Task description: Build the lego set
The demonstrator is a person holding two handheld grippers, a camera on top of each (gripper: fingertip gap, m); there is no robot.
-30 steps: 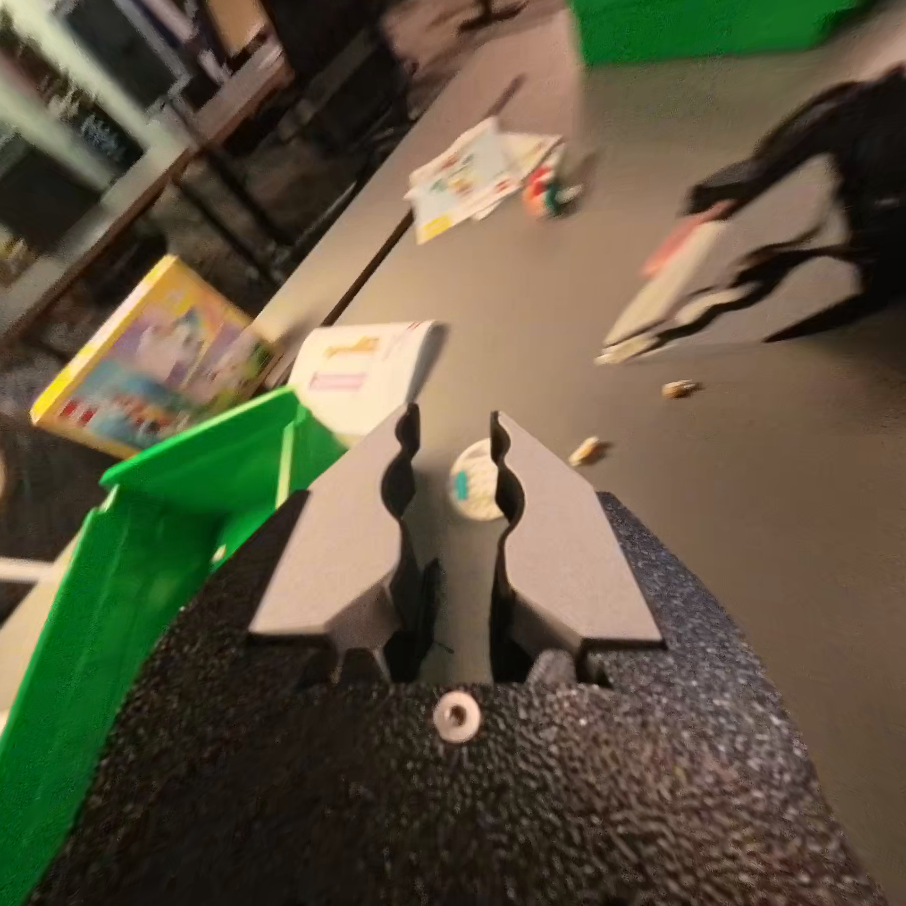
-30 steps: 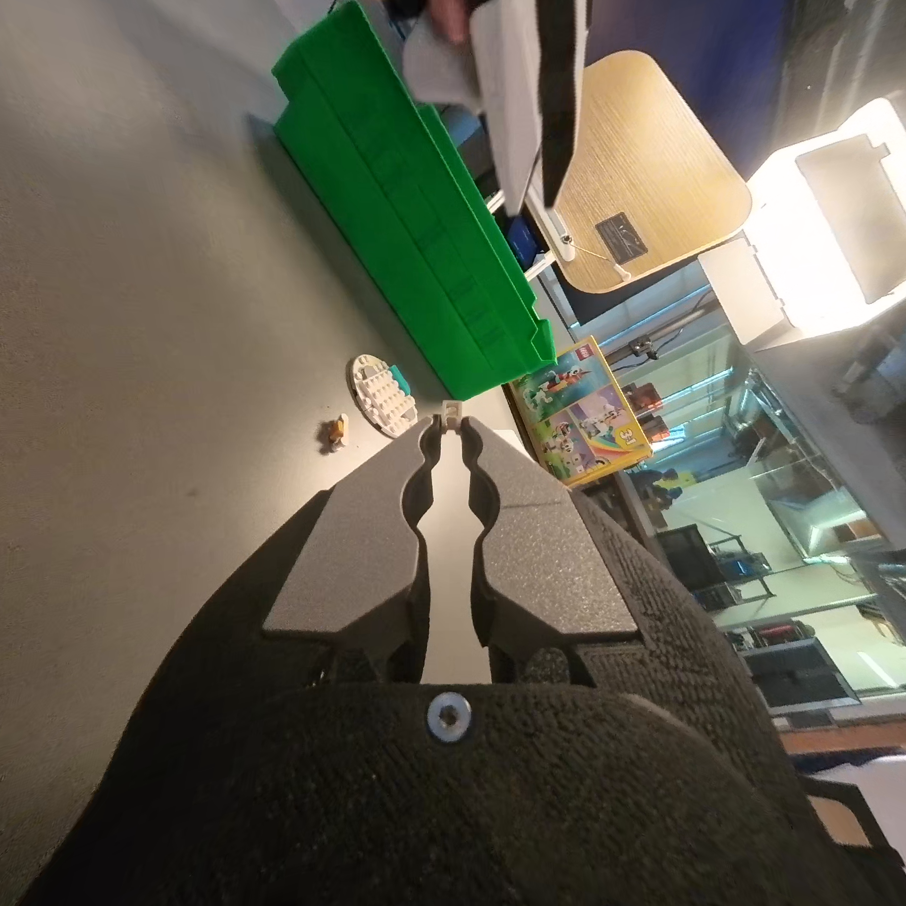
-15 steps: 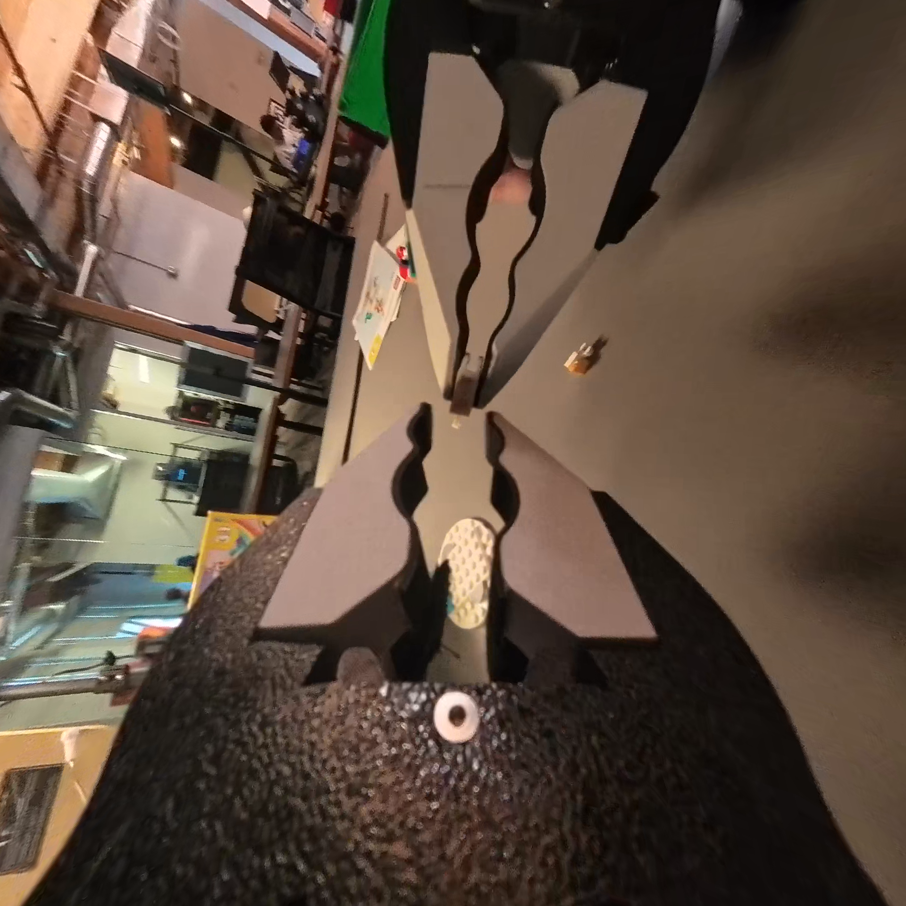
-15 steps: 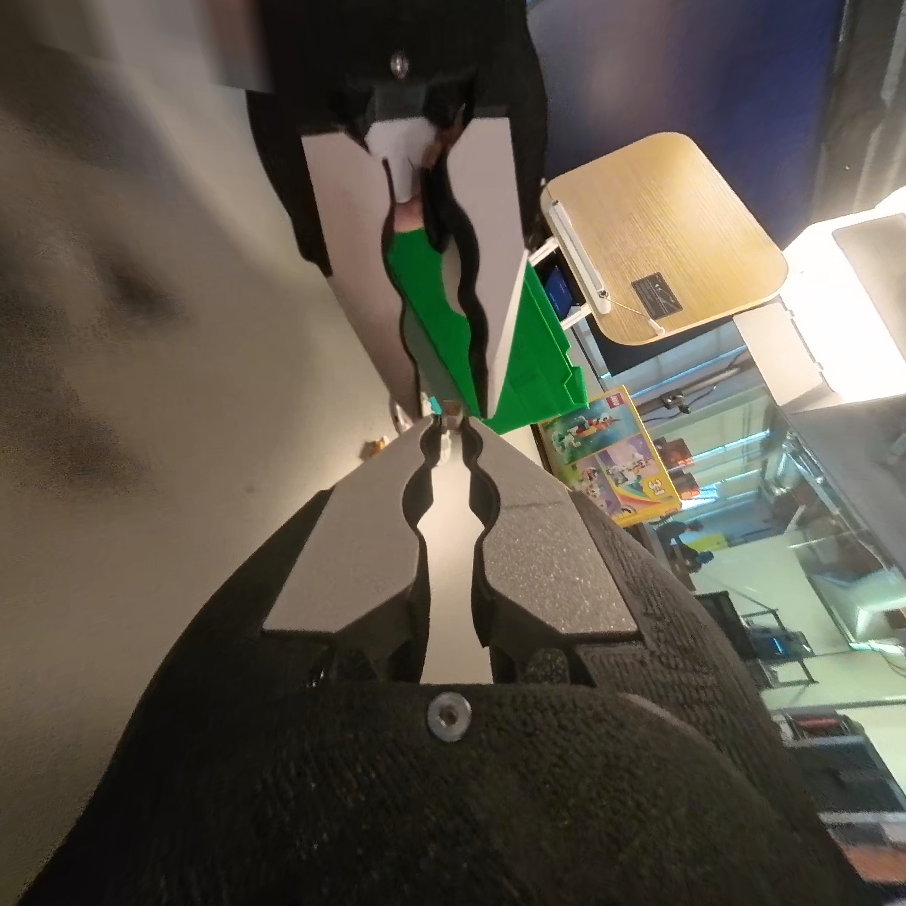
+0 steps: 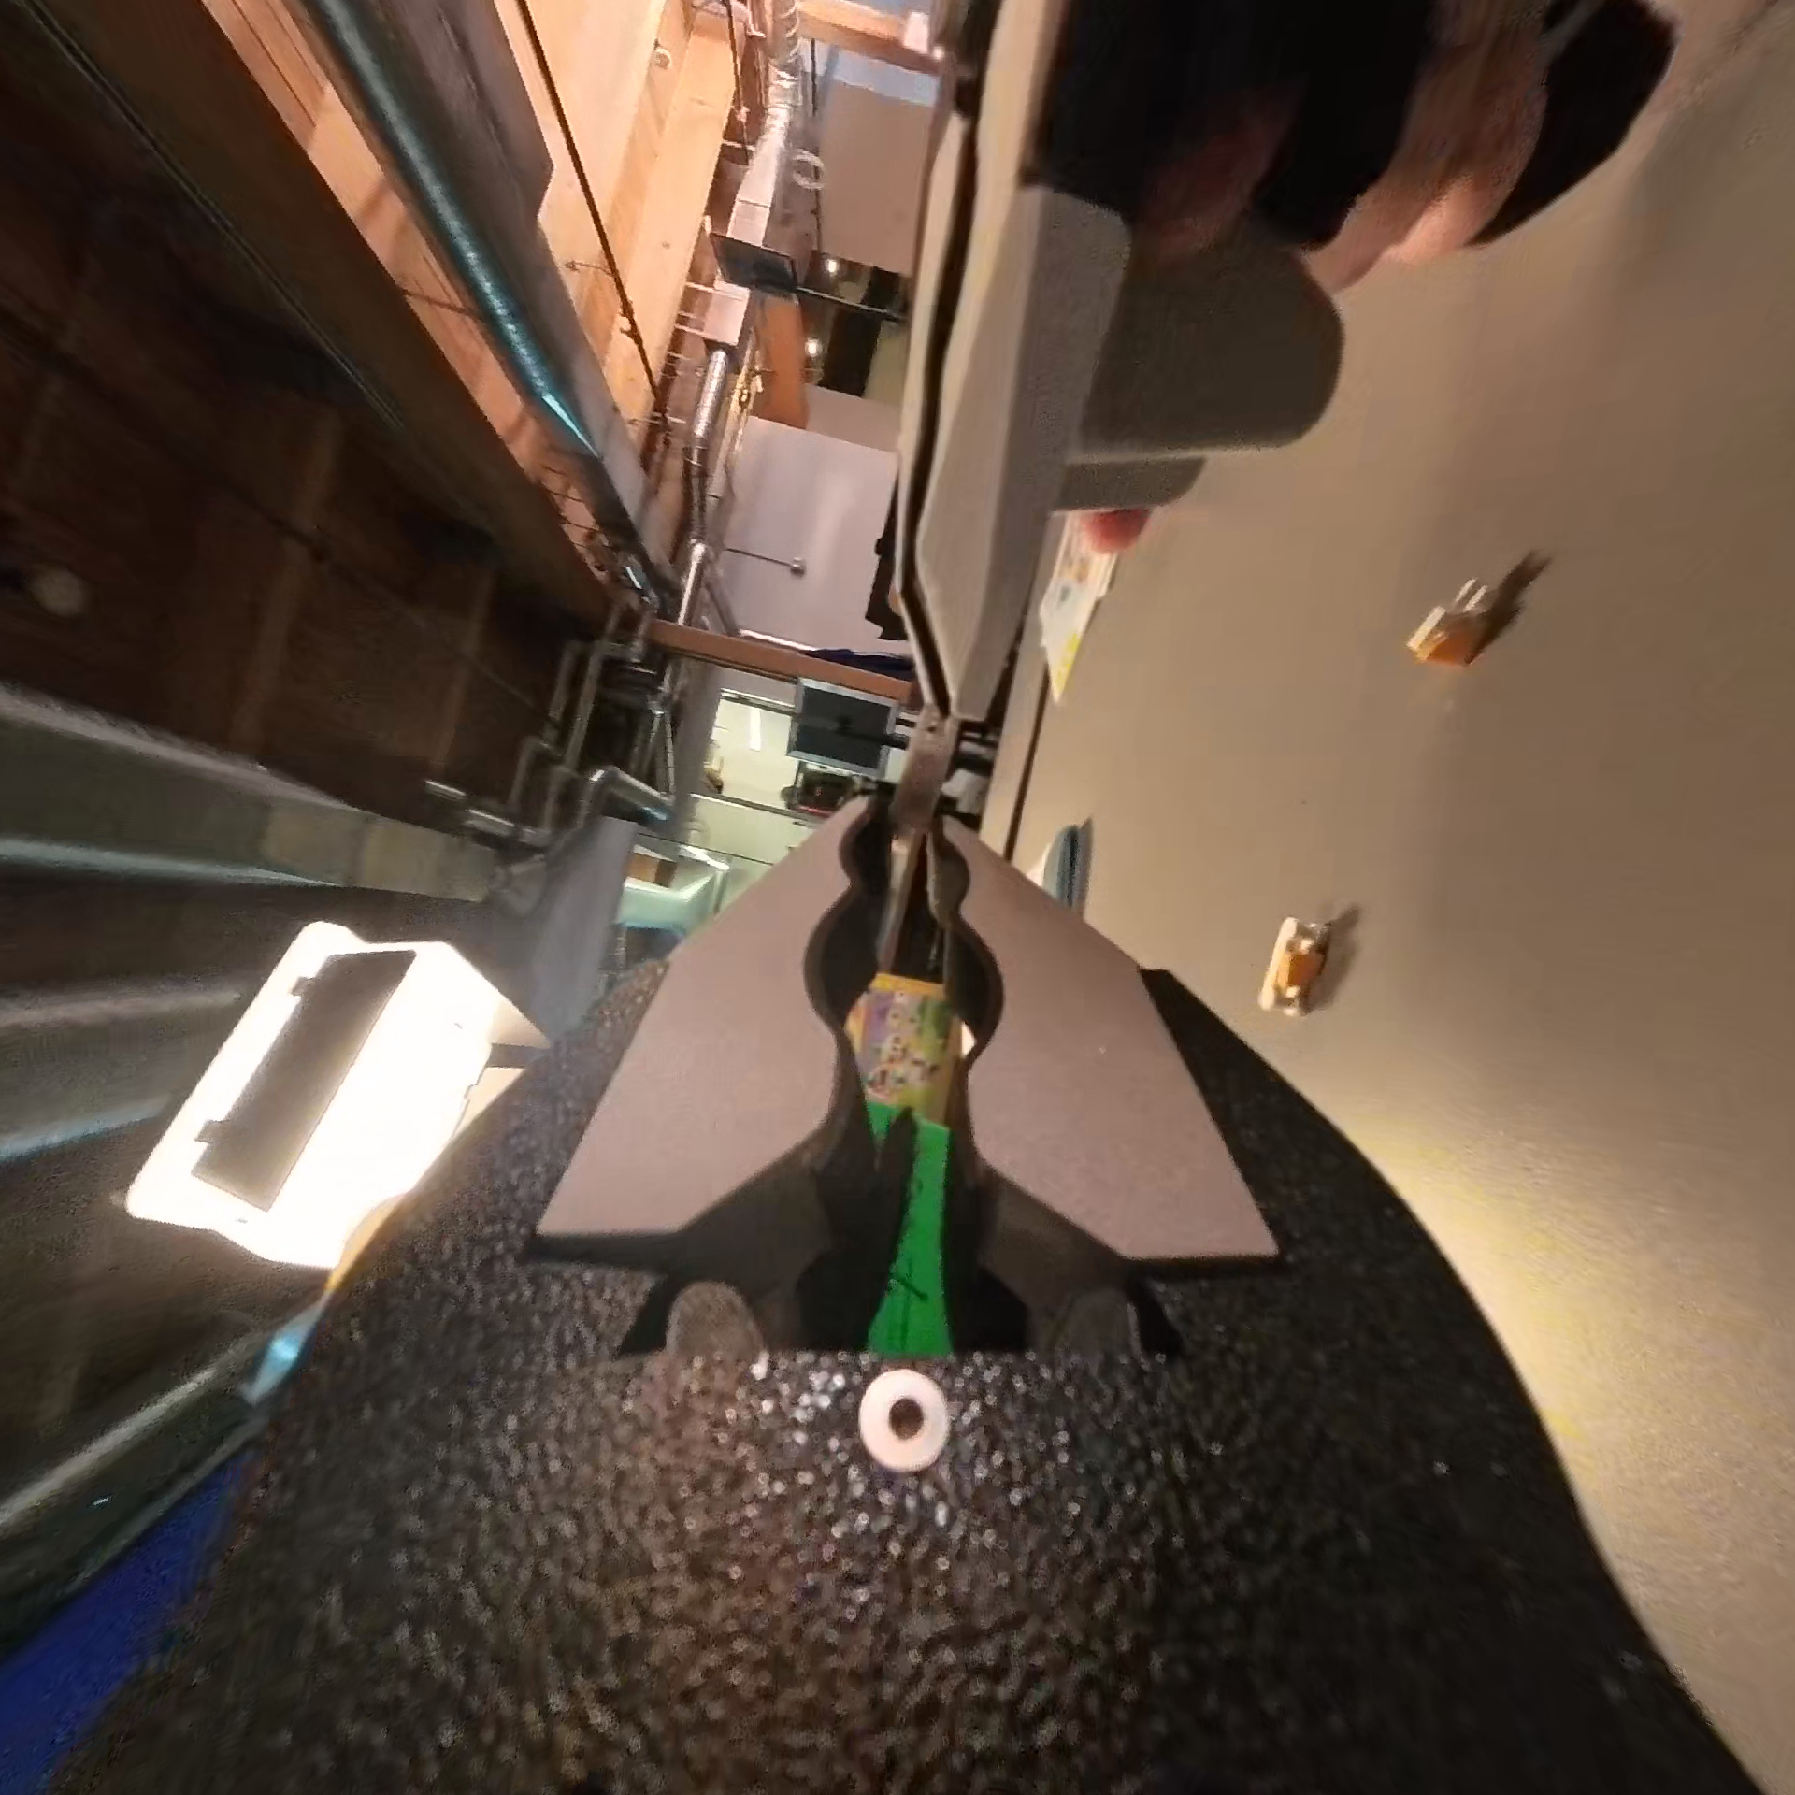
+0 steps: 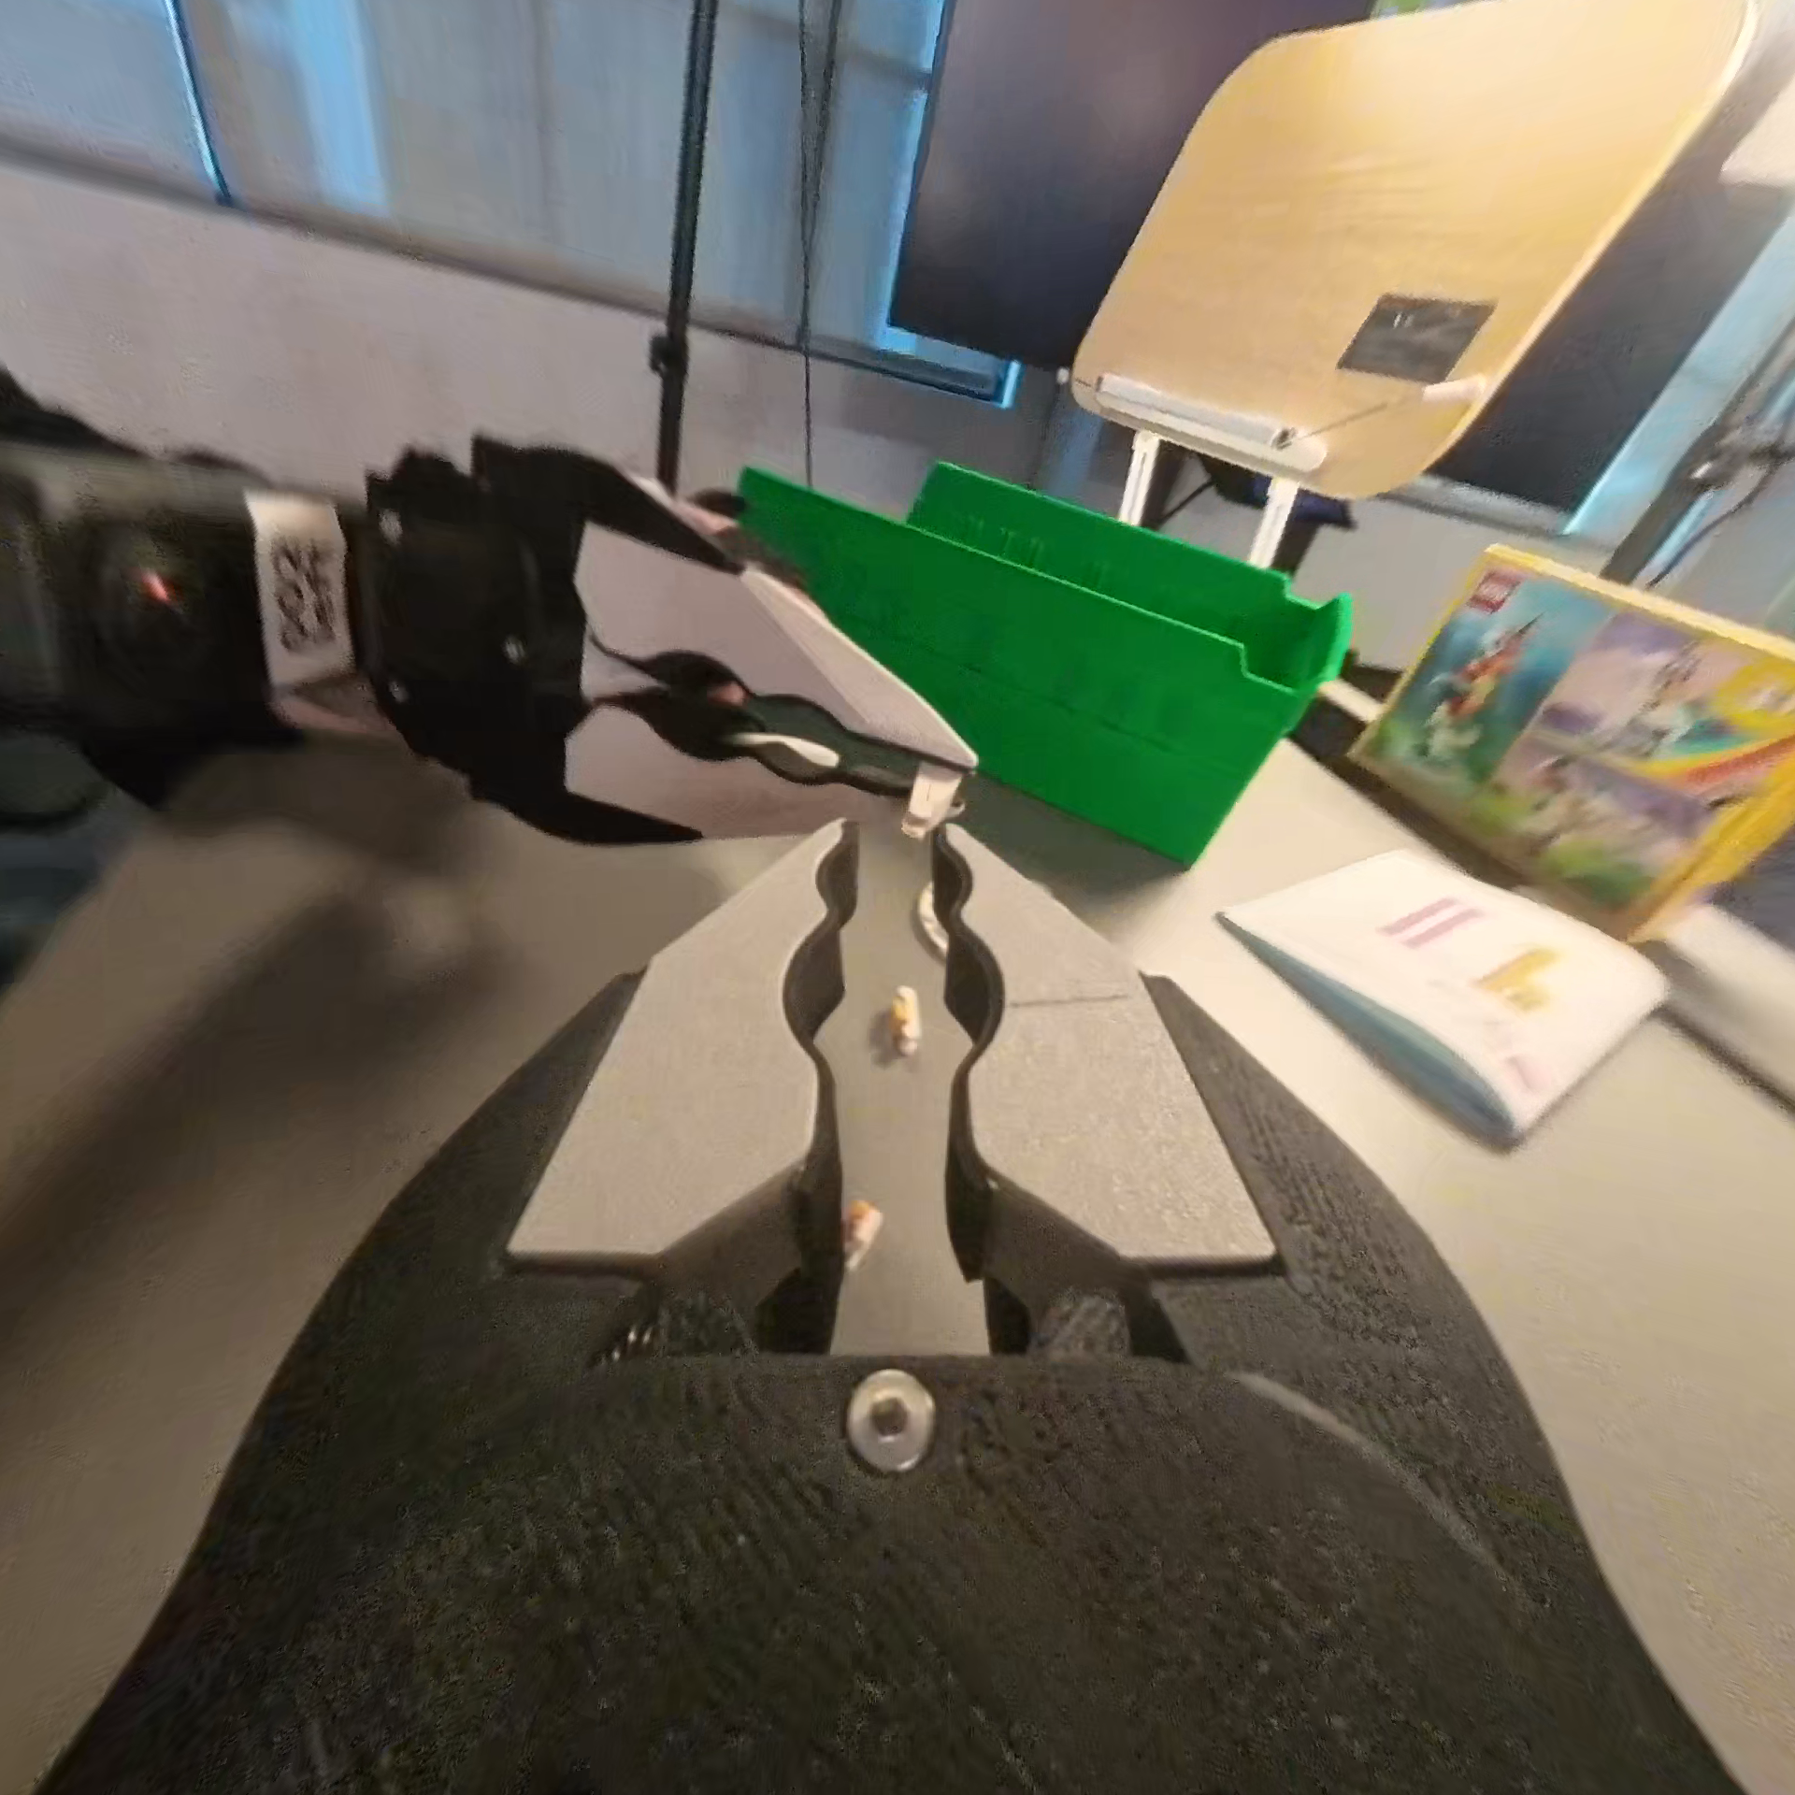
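In the right wrist view, my left gripper [image 6: 947,767] reaches in from the left and is shut on a small white brick piece [image 6: 931,798], held above the grey table [image 6: 1457,1360]. My right gripper [image 6: 894,830] is open just below the piece, with its fingertips apart and nothing between the pads. In the left wrist view, my left gripper [image 5: 908,806] is closed on the thin piece [image 5: 918,767]. The right gripper [image 5: 981,437] hangs tip to tip above it.
Two small tan pieces [image 6: 903,1015] [image 6: 860,1229] lie on the table under my right gripper. A white round plate [image 6: 931,918] is partly hidden by a finger. A green bin [image 6: 1068,660], a booklet [image 6: 1438,981] and a toy box [image 6: 1593,728] are beyond. Only a small space, under 4 cm, lies between the two pairs of fingers.
The right gripper held the white piece at its tips. The left gripper came in open and closed on it, then the right pads opened off it. Both views swung round.
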